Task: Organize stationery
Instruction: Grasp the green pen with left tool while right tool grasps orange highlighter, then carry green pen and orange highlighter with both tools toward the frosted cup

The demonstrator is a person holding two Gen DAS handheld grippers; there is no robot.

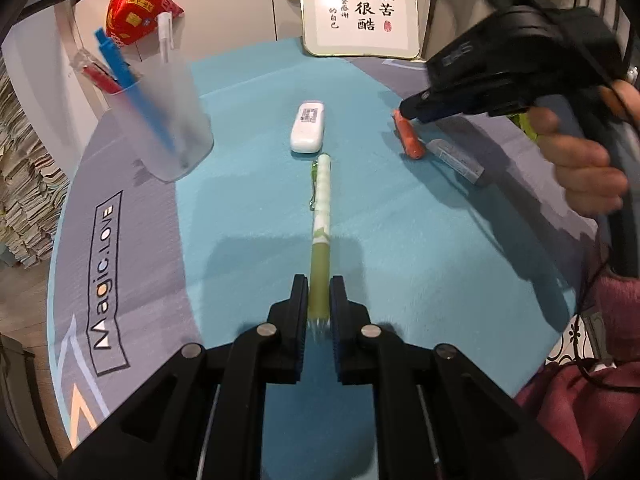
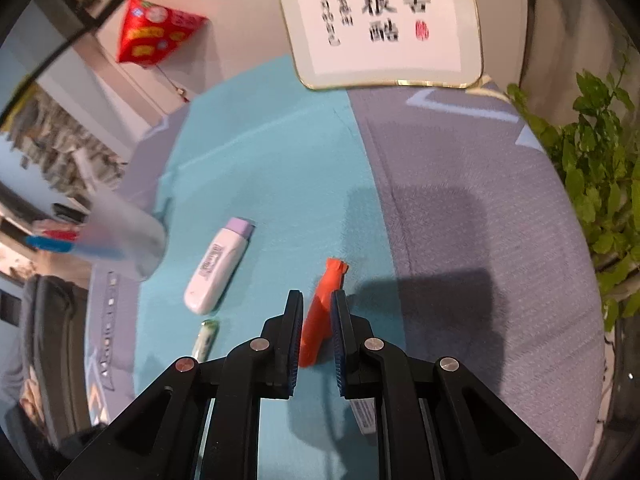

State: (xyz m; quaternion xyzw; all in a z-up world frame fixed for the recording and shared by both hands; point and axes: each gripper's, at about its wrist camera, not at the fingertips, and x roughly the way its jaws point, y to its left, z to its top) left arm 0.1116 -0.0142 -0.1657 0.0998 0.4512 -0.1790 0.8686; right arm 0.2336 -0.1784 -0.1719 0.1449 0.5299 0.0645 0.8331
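Your left tongs point(image 1: 319, 300) are pinching the near end of a green-and-white pen point(image 1: 322, 216), which points away from you over the teal mat point(image 1: 248, 208) toward the white correction-tape dispenser point(image 1: 307, 127) lying just beyond its far tip. Your right tongs point(image 2: 317, 312) are pressed onto an orange marker point(image 2: 323, 308), gripping it near its middle, with its frilled end pointing away. In the left view that same marker point(image 1: 409, 136) sits at the right edge of the teal mat, with a grey glue stick point(image 1: 456, 160) lying just beside it on the near side. The frosted pen cup point(image 1: 160, 120) stands at the far left of the worktop point(image 1: 120, 184), where teal meets grey, and holds a blue pen point(image 1: 120, 64), a red one point(image 1: 94, 70) and a white one point(image 1: 165, 36). A framed calligraphy board point(image 1: 360, 4) leans at the far edge, and a red pouch point(image 1: 138, 8) hangs on the wall to its left. Green leaves point(image 2: 592, 184) show at the right in the right view.
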